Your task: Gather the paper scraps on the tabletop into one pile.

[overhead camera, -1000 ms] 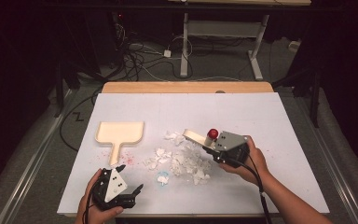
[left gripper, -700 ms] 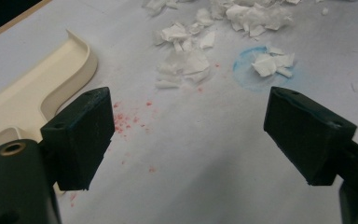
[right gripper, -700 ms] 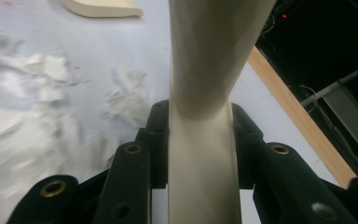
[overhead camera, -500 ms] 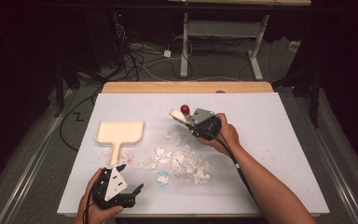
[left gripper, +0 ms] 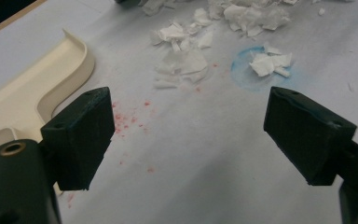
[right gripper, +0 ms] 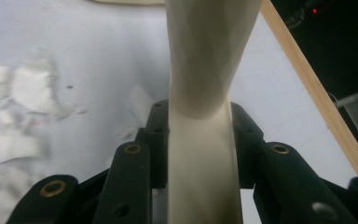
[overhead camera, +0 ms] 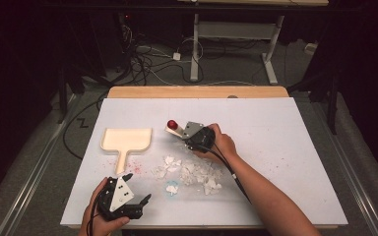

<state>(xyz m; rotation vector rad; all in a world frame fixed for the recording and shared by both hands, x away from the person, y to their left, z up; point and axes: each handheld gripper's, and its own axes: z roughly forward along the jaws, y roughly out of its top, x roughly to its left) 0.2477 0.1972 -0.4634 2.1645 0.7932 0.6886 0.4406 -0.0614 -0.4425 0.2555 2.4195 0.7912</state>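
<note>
Item: cream plastic brush with a pale handle and red tip (overhead camera: pixel 173 127), clamped by its handle (right gripper: pixel 204 140) between the closed jaws of the right hand-held gripper (overhead camera: pixel 186 135) and held just above the white tabletop (overhead camera: pixel 285 132), beyond the heap of torn white paper scraps (overhead camera: pixel 192 172). Item: cream plastic dustpan (overhead camera: pixel 126 141), laid flat on the tabletop left of the scraps, handle toward the person. Item: left hand-held gripper (overhead camera: pixel 140 204), jaws spread wide and holding nothing, kept at the near edge beside the dustpan handle.
</note>
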